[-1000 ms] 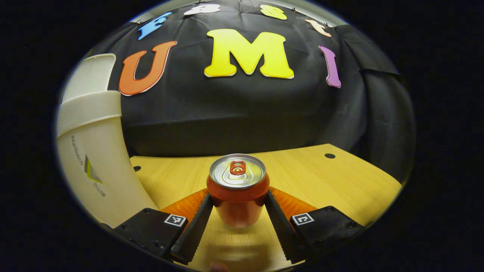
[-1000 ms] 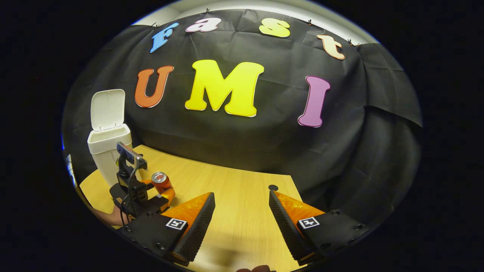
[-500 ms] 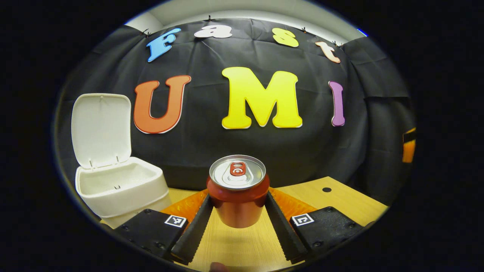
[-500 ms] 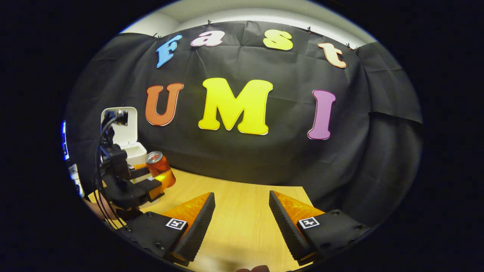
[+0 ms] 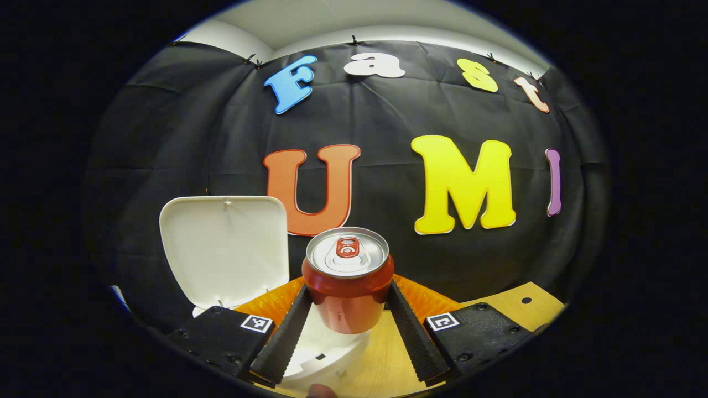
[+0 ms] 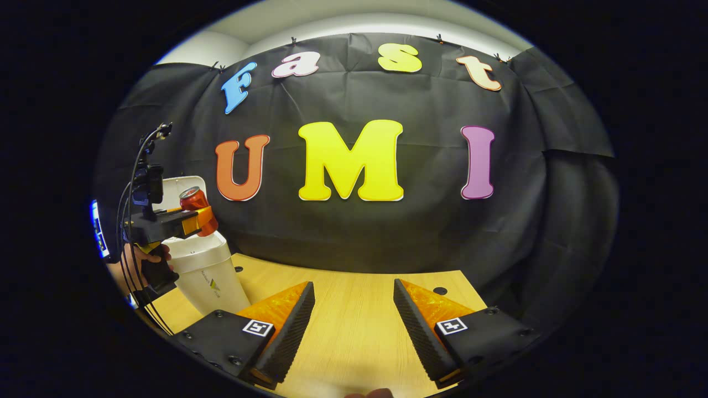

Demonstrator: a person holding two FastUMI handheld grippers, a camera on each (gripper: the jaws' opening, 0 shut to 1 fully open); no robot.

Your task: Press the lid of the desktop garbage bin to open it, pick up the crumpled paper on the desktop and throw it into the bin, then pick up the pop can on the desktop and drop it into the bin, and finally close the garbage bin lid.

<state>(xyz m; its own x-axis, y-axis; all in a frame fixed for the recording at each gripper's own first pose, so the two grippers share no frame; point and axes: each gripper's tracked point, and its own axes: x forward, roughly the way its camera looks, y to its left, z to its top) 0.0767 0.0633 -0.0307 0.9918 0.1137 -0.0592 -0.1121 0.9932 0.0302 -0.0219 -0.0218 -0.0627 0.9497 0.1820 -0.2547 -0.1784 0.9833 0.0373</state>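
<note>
Left hand-held gripper (image 5: 348,309) clamps the pop can (image 5: 348,279), hiding the bin (image 5: 326,354) opening; right hand-held gripper (image 6: 354,320) gapes empty.

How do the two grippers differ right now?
The left gripper is shut on the can; the right gripper is open with nothing between its fingers. The left one is raised over the bin, whose lid stands open; the right one sits low over the table. Both point toward the booth wall.

The pop can (image 5: 348,279) hides the bin (image 5: 326,354) opening
</note>
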